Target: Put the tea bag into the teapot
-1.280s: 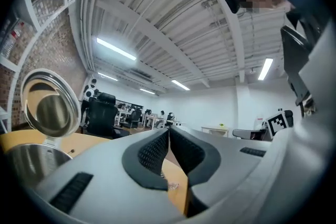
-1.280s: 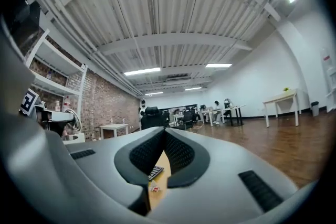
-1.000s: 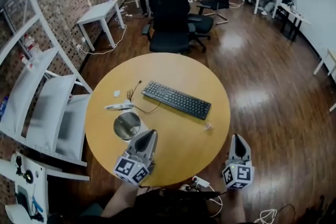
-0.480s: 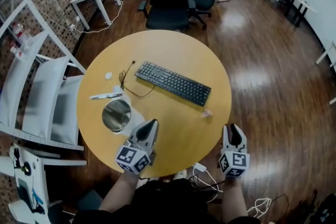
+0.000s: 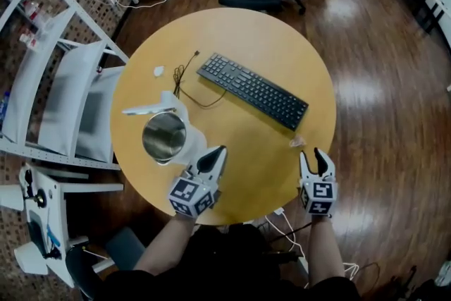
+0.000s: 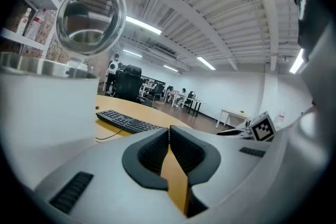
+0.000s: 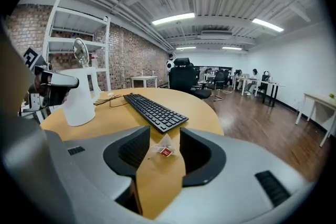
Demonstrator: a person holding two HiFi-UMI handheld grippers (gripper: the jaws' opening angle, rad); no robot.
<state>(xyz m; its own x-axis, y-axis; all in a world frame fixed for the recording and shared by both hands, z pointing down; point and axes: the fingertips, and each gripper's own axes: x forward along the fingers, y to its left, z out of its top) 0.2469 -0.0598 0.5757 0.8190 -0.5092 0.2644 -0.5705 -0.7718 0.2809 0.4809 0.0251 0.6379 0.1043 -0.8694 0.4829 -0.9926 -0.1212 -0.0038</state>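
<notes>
While the tea bag (image 5: 297, 142) lies flat near the table's (image 5: 232, 46) 4 o'clock edge, right gripper (image 5: 315, 155) sits just behind it. Its jaws have just been opening wide and frame the bag, untouched. Left gripper (image 5: 216, 154) closed, empty, beside the open-lidded teapot (image 5: 164, 137) at 8 o'clock, likely to steady it.

Teapot (image 5: 164, 137) left on table (image 5: 246, 39), keyboard (image 5: 252, 90) centre, tea bag (image 5: 297, 142) right
</notes>
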